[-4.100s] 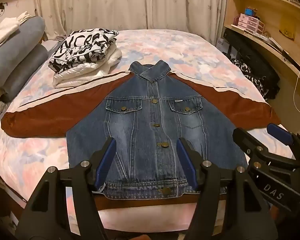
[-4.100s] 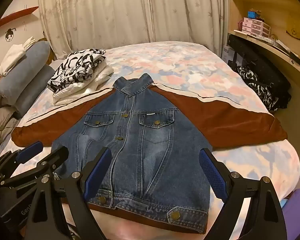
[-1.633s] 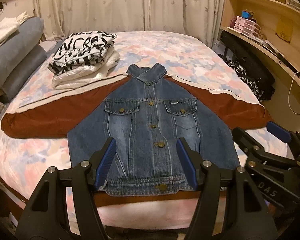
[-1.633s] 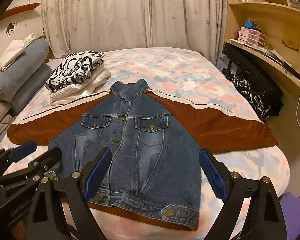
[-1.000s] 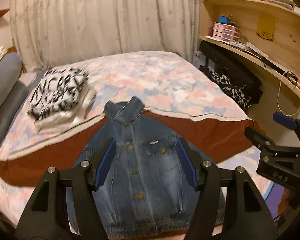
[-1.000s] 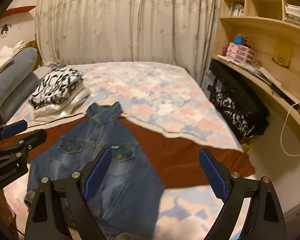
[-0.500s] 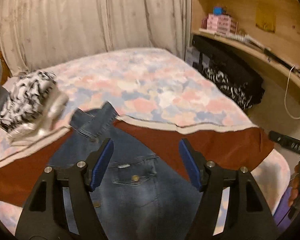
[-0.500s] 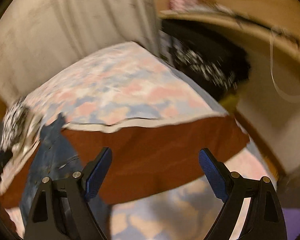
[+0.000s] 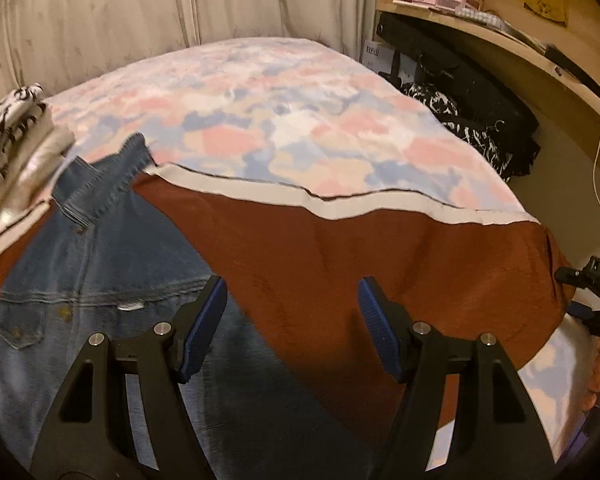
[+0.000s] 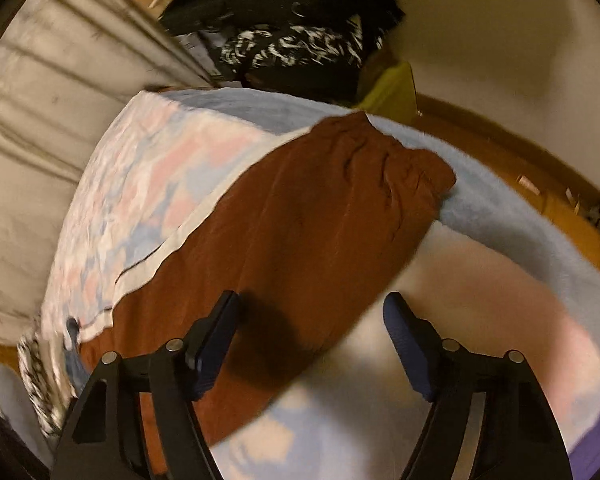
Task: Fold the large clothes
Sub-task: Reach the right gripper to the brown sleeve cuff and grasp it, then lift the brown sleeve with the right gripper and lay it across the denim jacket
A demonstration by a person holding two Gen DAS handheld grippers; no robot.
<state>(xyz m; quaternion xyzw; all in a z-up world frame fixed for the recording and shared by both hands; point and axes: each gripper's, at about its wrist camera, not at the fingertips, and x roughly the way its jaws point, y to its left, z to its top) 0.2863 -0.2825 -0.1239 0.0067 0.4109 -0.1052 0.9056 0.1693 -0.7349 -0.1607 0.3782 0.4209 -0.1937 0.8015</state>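
A home bedroom: floral-covered bed, curtains, wooden shelves.

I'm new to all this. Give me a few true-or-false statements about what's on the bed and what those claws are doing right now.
1. The blue denim jacket has rust-brown sleeves. True.
2. The left claw grips the blue denim jacket. False: its pads are apart, with nothing pressed between them.
3. A folded stack of black-and-white patterned clothes lies on the pastel patchwork bedspread. True.
4. The right claw is clamped on the sleeve's cuff. False: its jaws are closing but hold nothing; the cuff lies farther off.
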